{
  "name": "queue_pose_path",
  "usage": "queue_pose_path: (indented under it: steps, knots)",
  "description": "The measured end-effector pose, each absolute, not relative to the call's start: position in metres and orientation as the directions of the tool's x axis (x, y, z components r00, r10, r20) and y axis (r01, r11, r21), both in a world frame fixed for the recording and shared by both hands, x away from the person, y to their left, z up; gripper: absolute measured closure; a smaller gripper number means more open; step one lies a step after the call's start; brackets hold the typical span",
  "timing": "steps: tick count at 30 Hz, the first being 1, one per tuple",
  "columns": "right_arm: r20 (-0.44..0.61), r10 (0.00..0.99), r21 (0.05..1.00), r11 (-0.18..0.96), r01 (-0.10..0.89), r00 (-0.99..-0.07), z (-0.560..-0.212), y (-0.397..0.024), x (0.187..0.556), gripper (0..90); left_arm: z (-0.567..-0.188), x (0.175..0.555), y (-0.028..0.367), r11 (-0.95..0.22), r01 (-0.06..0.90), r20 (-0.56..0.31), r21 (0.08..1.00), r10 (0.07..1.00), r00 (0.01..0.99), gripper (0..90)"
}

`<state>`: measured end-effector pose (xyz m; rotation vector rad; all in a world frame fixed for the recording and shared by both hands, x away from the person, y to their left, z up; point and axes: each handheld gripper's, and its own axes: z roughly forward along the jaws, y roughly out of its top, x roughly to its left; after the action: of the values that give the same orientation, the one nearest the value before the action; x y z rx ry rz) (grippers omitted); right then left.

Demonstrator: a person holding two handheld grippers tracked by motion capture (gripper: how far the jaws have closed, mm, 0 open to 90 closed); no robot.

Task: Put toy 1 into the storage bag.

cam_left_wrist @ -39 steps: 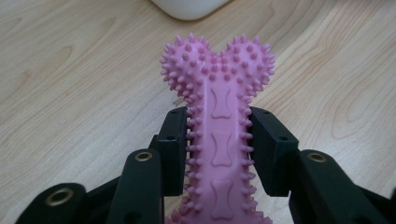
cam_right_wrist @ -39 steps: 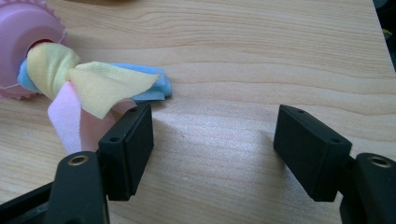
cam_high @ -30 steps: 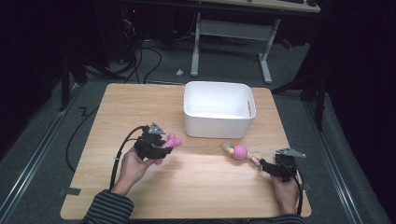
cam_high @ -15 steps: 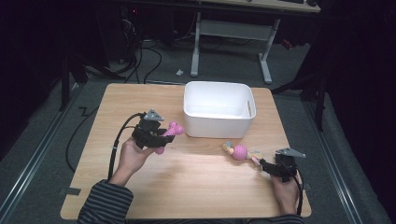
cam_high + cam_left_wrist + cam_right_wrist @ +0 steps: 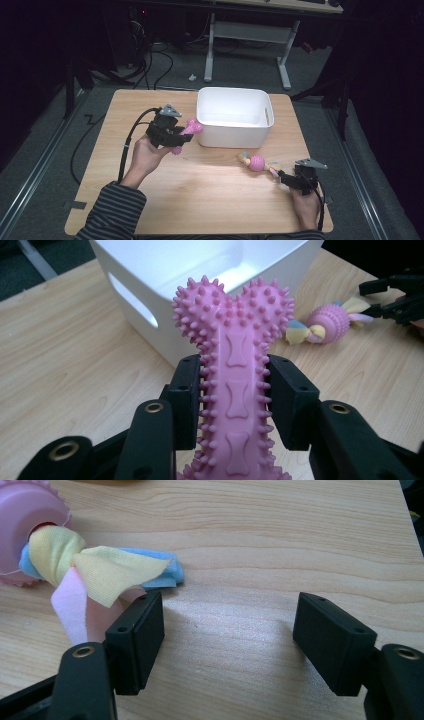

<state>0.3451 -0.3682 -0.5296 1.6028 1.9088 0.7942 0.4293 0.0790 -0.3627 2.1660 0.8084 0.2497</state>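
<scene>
A pink spiky bone toy (image 5: 235,365) is clamped by its shaft between the jaws of my left gripper (image 5: 175,136), which is shut on it. The toy's knobbed end (image 5: 193,127) points at the left wall of the white bin (image 5: 234,117), lifted off the table. A pink ribbed ball with knotted cloth strips (image 5: 256,162) lies on the wooden table (image 5: 210,195) in front of the bin. My right gripper (image 5: 227,625) rests low at the table's right front, open, its left jaw touching the cloth strips (image 5: 95,570) with nothing between the jaws.
The bin looks empty inside. Cables trail off the table's left side (image 5: 127,145). A desk frame (image 5: 280,45) stands behind the table, on dark floor. Bare wood lies between the two hands.
My left gripper has carried the bone toy up and forward-right, closer to the bin's left wall. The right gripper and the ball toy have stayed put.
</scene>
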Motion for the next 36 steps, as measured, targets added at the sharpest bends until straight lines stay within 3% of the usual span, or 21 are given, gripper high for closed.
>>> queue_pose_path:
  steps: [36]
  knots:
    - [-0.019,0.986,0.72,0.129,0.681,-0.166,-0.53,-0.368,0.345,28.4,-0.33,0.477,0.035,-0.499,0.443,-0.11,0.745,0.563,0.819,59.5]
